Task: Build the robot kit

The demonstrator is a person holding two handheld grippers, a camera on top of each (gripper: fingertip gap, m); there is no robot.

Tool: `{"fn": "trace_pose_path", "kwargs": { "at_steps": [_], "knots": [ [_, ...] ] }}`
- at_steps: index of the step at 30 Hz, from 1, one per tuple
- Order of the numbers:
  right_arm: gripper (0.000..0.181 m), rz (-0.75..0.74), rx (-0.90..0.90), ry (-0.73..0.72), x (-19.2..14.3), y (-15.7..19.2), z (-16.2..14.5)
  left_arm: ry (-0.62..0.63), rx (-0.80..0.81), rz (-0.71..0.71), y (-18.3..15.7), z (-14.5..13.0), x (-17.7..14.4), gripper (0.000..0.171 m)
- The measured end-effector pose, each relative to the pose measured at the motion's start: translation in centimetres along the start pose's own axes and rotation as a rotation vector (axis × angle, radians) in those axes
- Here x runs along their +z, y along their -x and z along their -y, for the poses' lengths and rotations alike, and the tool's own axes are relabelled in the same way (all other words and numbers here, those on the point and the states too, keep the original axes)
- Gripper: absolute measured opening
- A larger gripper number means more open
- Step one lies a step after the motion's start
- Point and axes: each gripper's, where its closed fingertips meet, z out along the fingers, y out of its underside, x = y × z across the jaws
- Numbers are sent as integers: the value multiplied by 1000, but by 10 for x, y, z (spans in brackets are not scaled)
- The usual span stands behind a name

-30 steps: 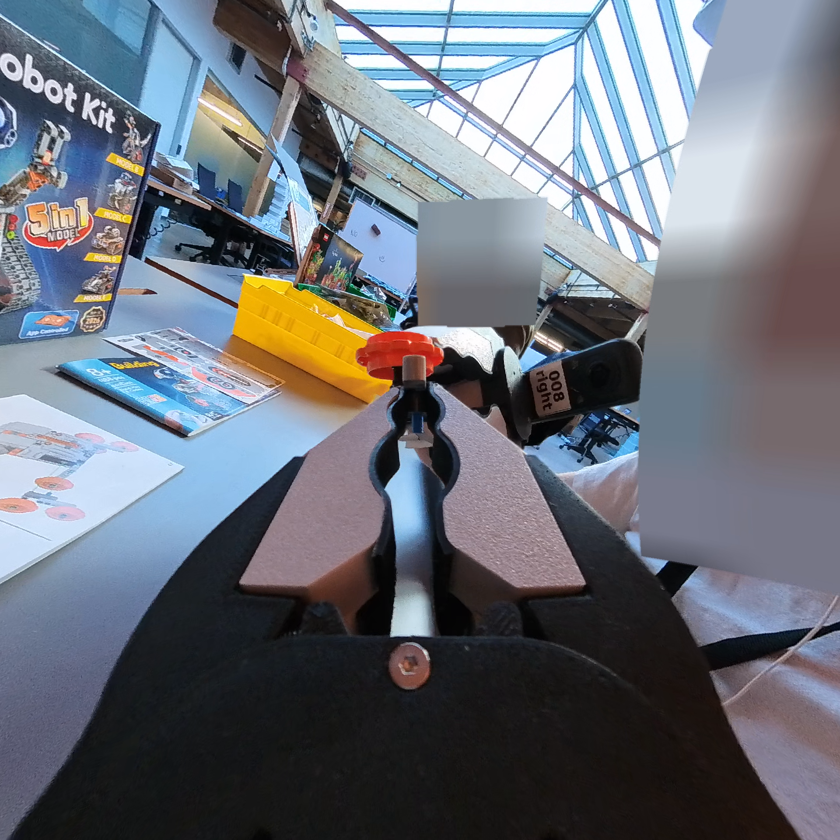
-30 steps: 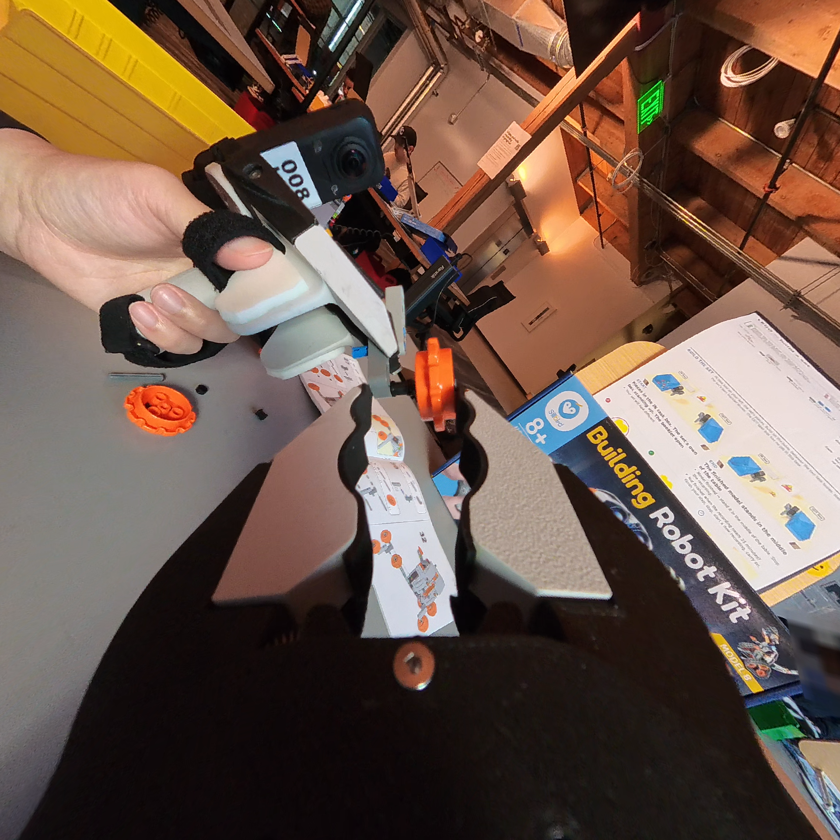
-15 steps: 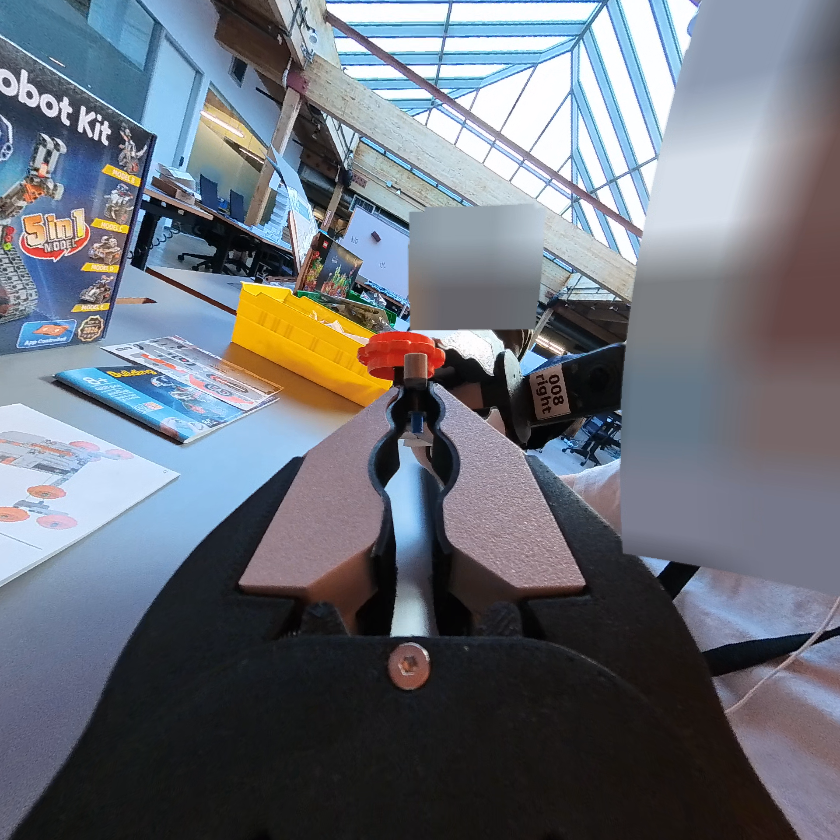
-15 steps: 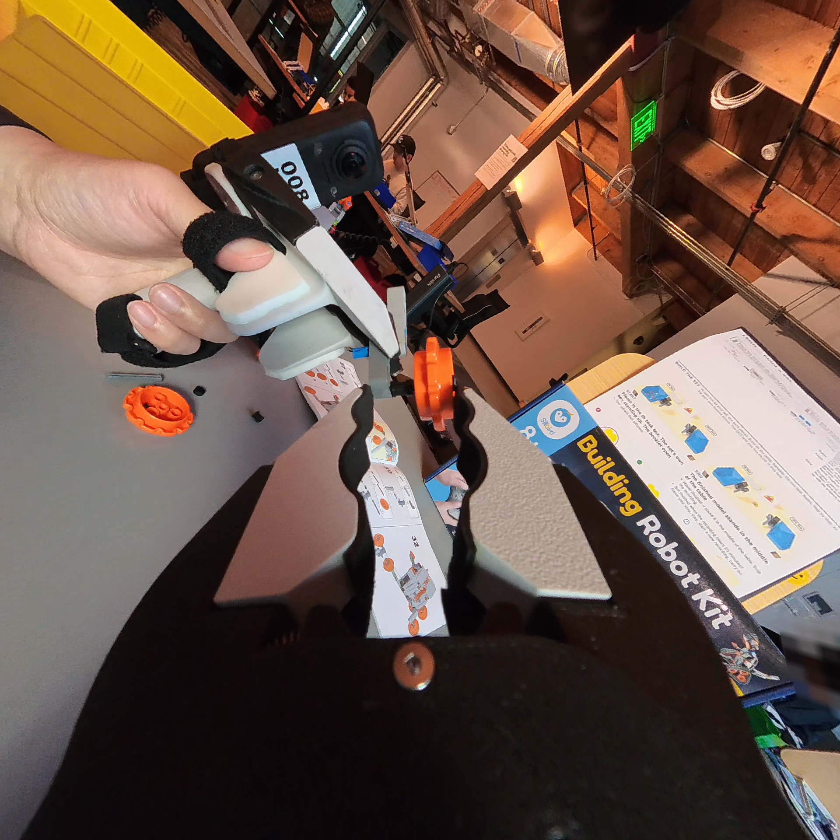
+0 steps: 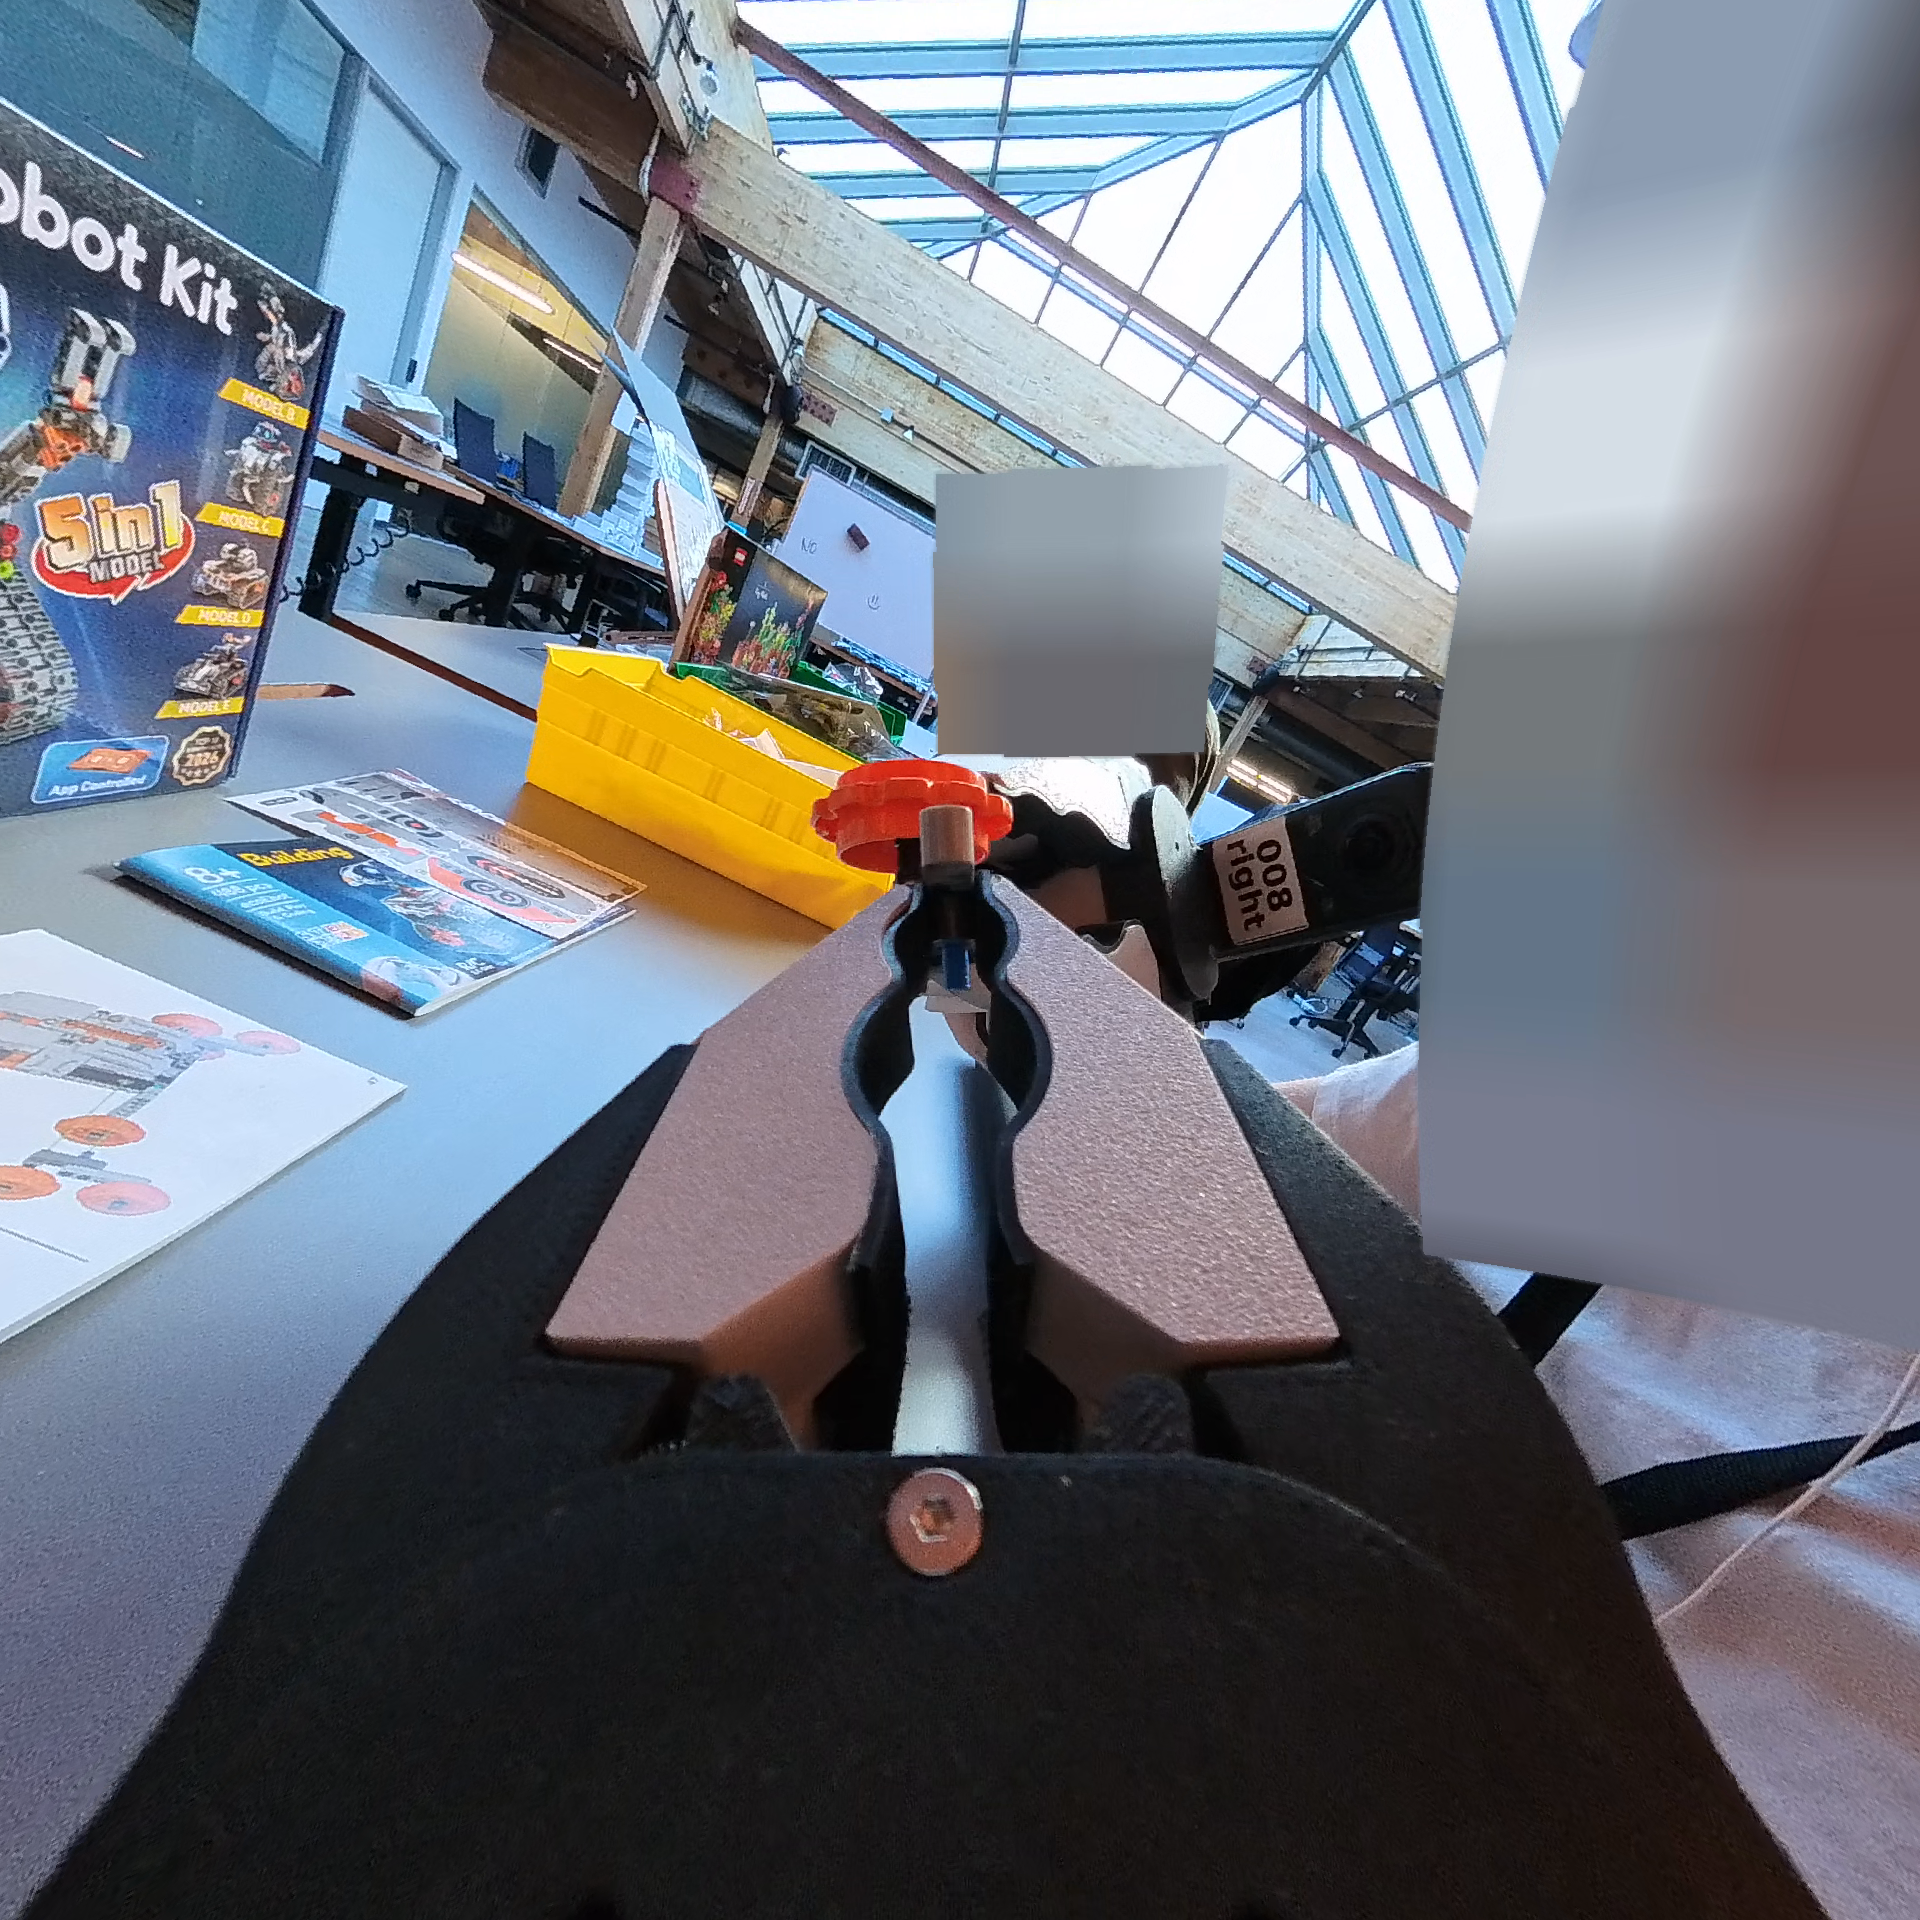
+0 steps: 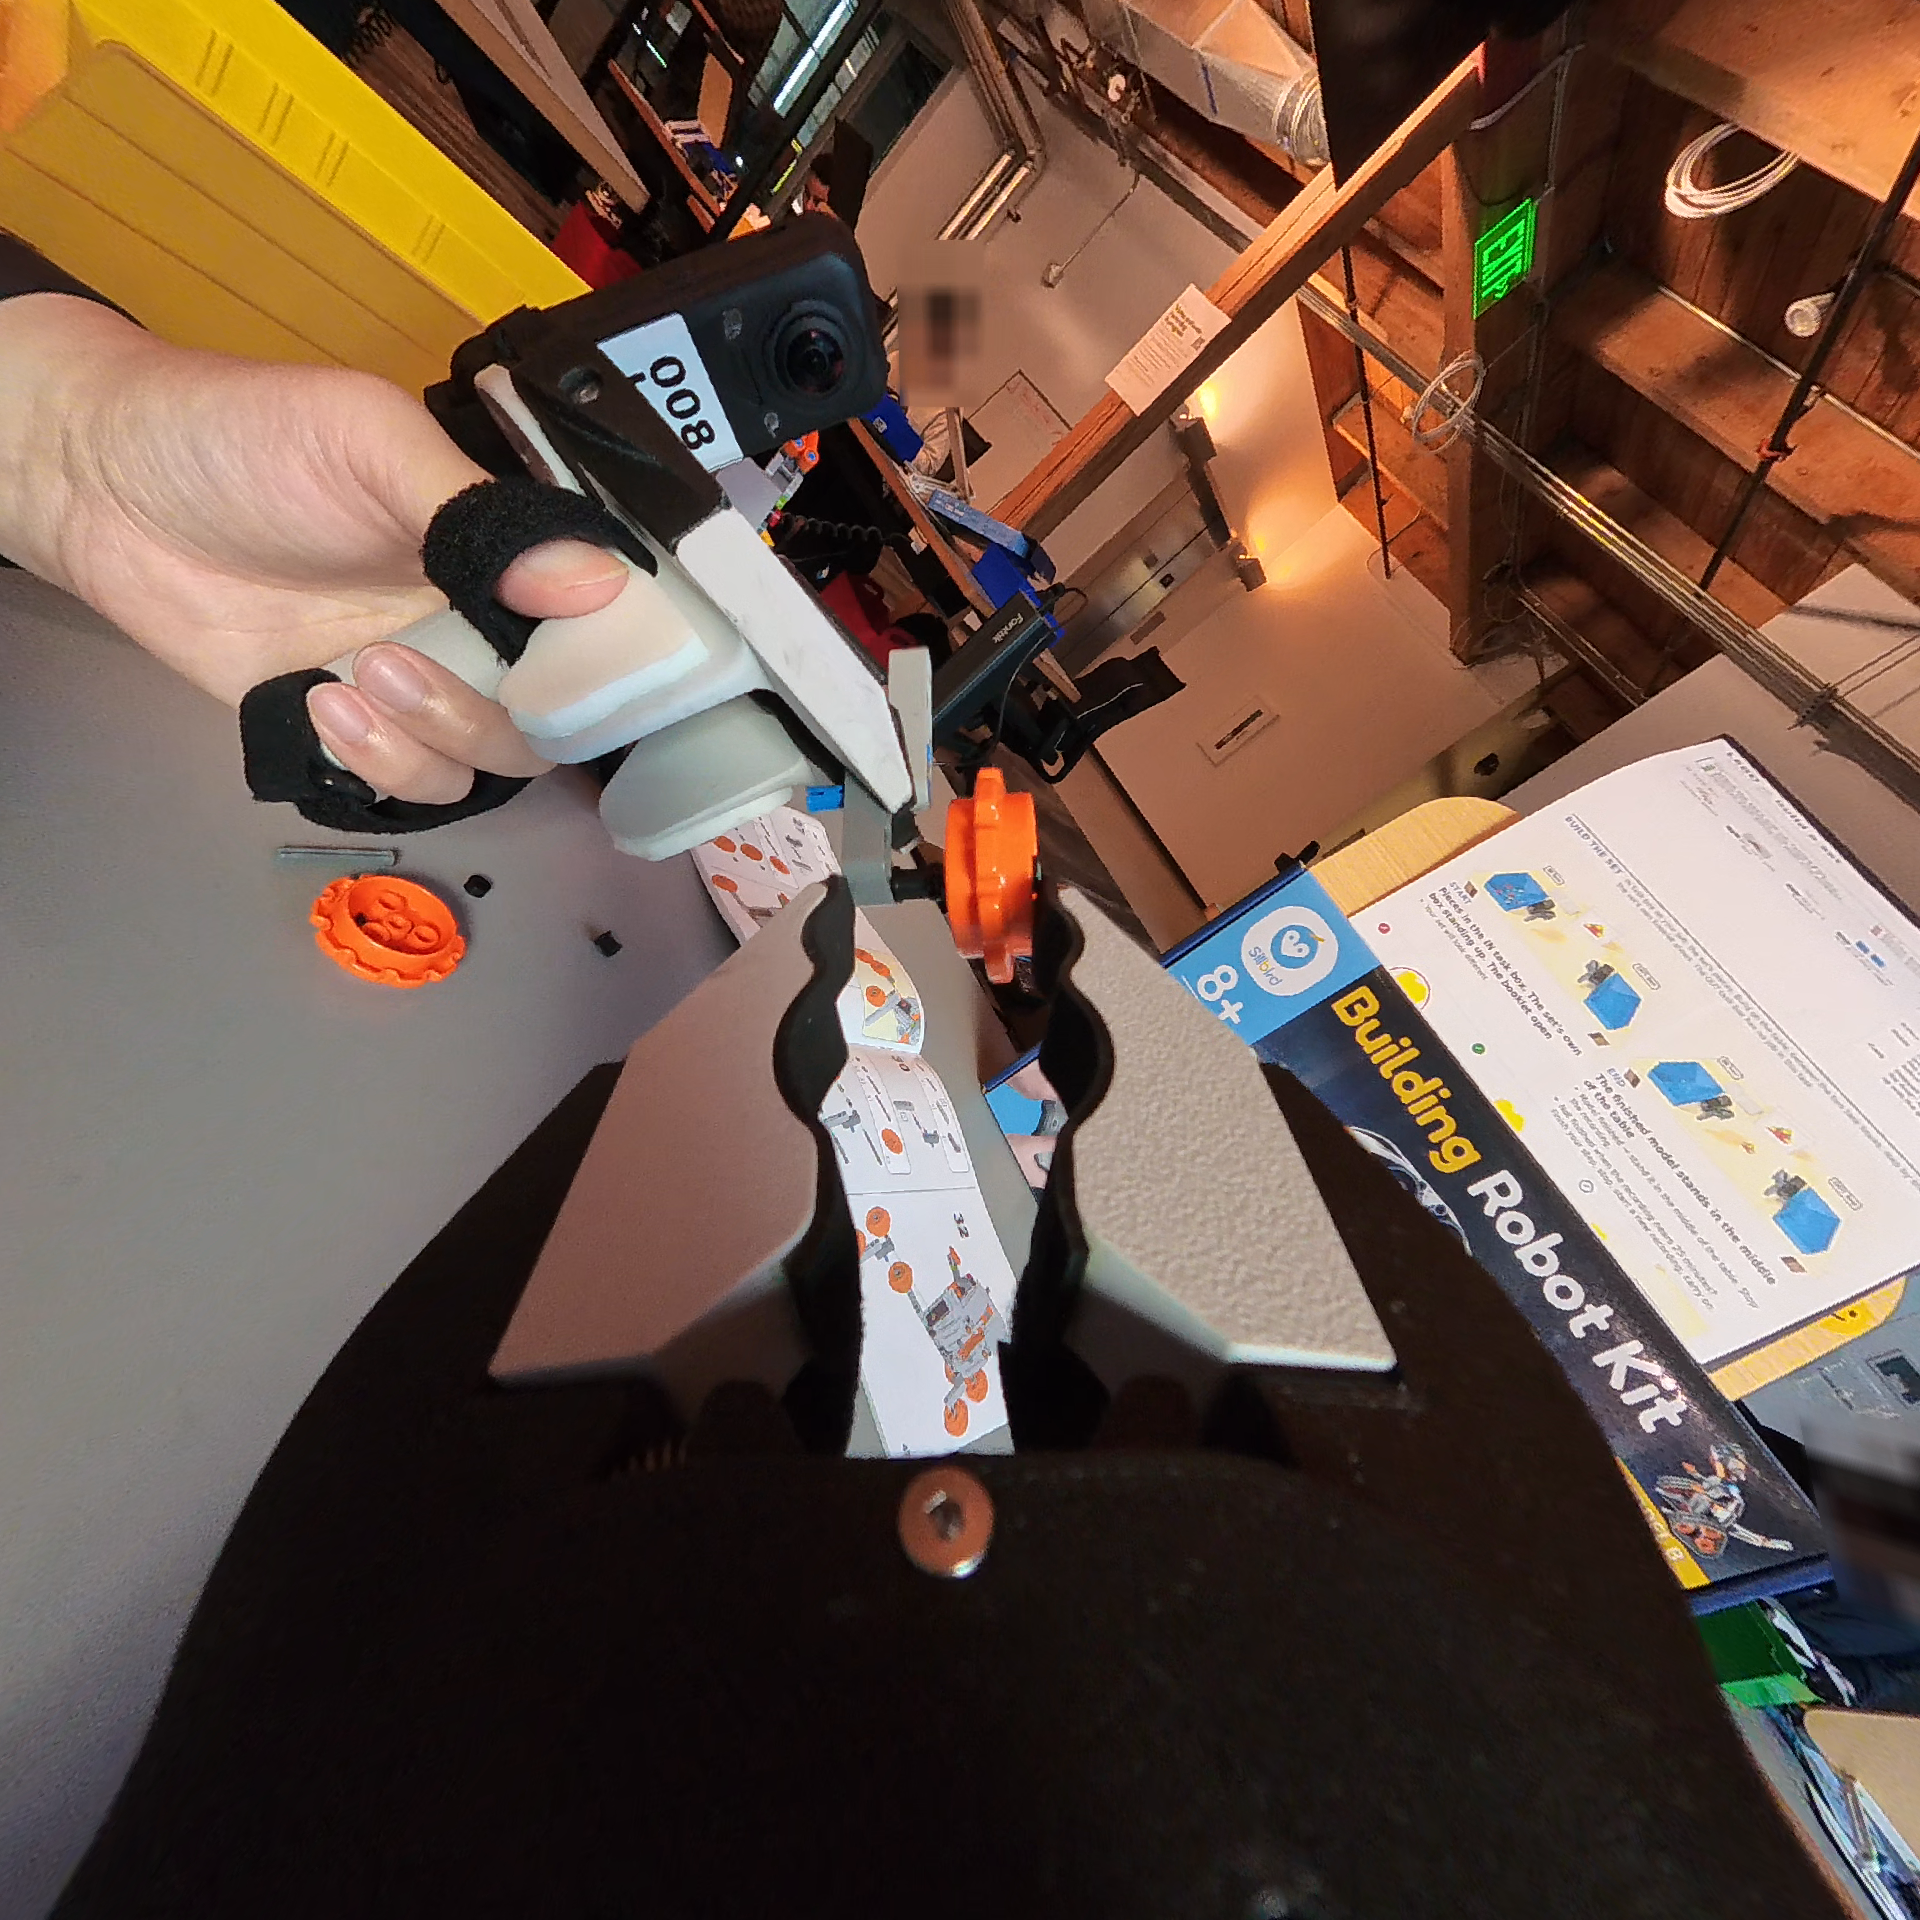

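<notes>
The left claw (image 5: 948, 904) is pressed together on a small grey beam piece (image 6: 868, 842) with an orange gear wheel (image 6: 990, 873) on its peg, held up above the grey surface (image 6: 208, 1143). The right claw (image 6: 940, 935) stands spread, its right finger touching the wheel. A second orange gear wheel (image 6: 387, 928) lies flat on the surface near a yellow bin (image 5: 686, 769), instruction sheets (image 5: 156, 1091) and the kit box (image 5: 135, 540).

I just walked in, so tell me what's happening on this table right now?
A person holds a claw in each hand above a grey table. The left claw is shut on a small grey building-kit piece carrying an orange toothed plastic wheel. The right claw is open around that wheel. A second orange wheel lies on the table.
</notes>
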Motion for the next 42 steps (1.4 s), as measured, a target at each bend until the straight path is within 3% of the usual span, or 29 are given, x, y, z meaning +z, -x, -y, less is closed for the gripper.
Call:
{"fn": "trace_pose_path", "kwargs": {
  "at_steps": [8,28,42],
  "knots": [
    [35,-11,10,2,1,-1,-1,-8,-11,12,2,1,0,5],
    [38,-5,227,36,13,0,-22,-70,-154,94,27,0,-1,5],
    [36,-20,59,65,8,0,-16,-52,-37,126,21,-1,2,5]
  ]
}}
